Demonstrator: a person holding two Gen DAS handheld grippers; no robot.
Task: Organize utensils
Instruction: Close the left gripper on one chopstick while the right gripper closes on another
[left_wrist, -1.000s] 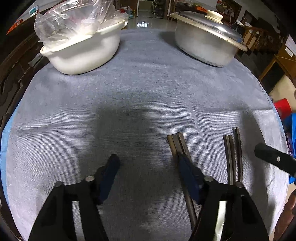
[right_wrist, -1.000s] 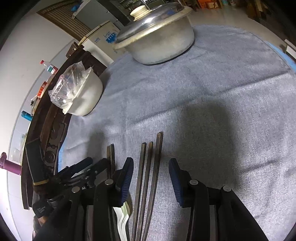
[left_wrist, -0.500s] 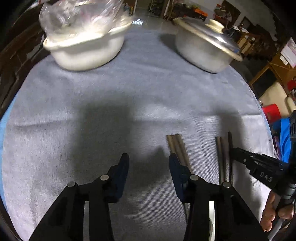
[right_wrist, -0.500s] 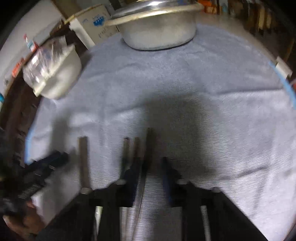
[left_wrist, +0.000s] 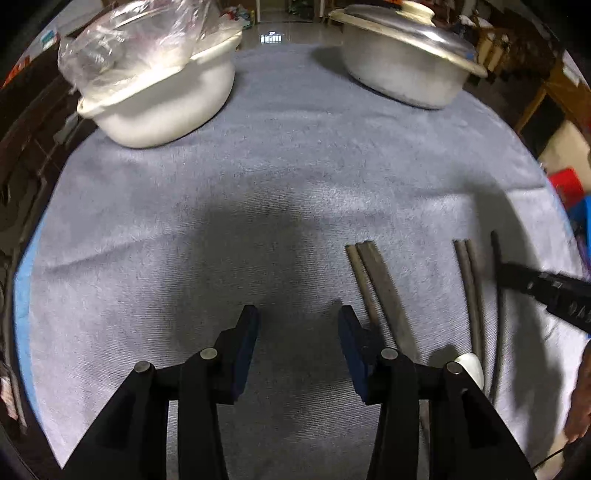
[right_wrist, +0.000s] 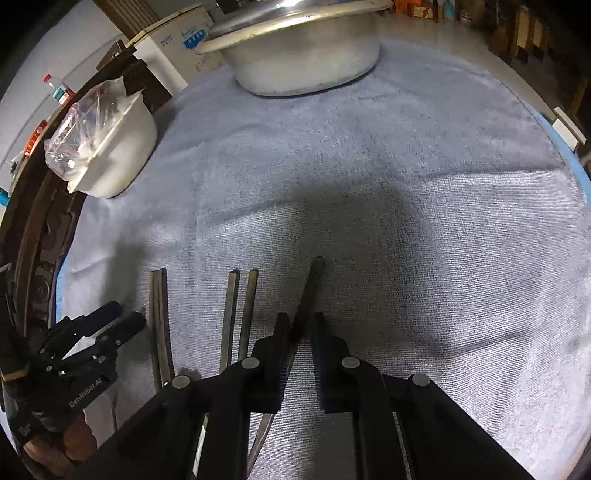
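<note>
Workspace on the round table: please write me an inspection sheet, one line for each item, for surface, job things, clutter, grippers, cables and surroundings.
Surface: grey cloth covers the round table; a blue edge shows at the rim.
Job's things: dark chopsticks lie in a row: a touching pair, a second pair, and a single chopstick.
Clutter: white bowl with a clear plastic bag in it; metal pot with lid, both at the far side.
Grippers: right gripper is shut on the single chopstick; left gripper is open over bare cloth, holding nothing.
Cables: nothing seen.
Surroundings: dark room, wooden furniture, white cabinet behind the pot.
</note>
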